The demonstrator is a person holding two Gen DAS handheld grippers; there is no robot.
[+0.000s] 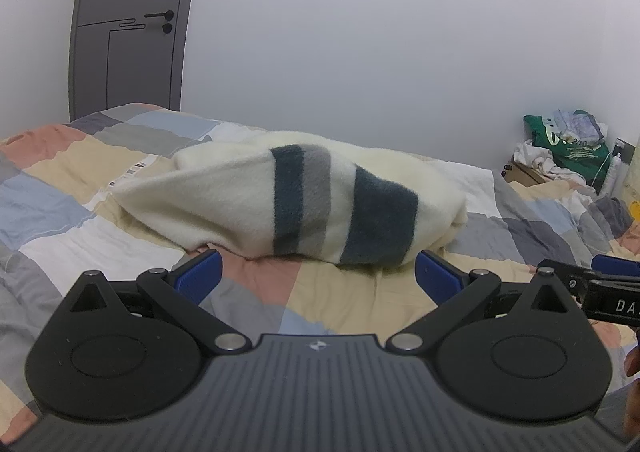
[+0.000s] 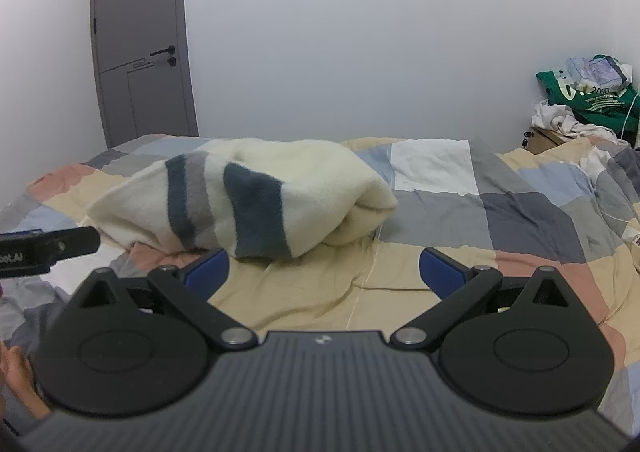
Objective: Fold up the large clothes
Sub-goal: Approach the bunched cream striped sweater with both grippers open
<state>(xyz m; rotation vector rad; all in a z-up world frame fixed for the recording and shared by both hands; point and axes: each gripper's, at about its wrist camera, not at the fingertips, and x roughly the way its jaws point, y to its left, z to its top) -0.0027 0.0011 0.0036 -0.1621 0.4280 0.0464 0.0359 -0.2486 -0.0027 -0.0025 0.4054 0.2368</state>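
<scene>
A cream fleece garment [image 1: 280,195] with dark teal and grey stripes lies bunched and folded over on the patchwork quilt [image 1: 352,300]. My left gripper [image 1: 318,272] is open just in front of its near edge, nothing between the blue pads. In the right wrist view the same garment [image 2: 248,199] lies ahead and to the left. My right gripper [image 2: 326,270] stands open above bare quilt [image 2: 440,219], a little short of the garment's right end. Each gripper's black body shows at the edge of the other's view.
A grey door [image 1: 128,23] stands at the back left against the white wall. A pile with a green bag [image 2: 588,95], white cloth and a cardboard box sits in the far right corner. A hand [image 2: 16,376] shows at the lower left.
</scene>
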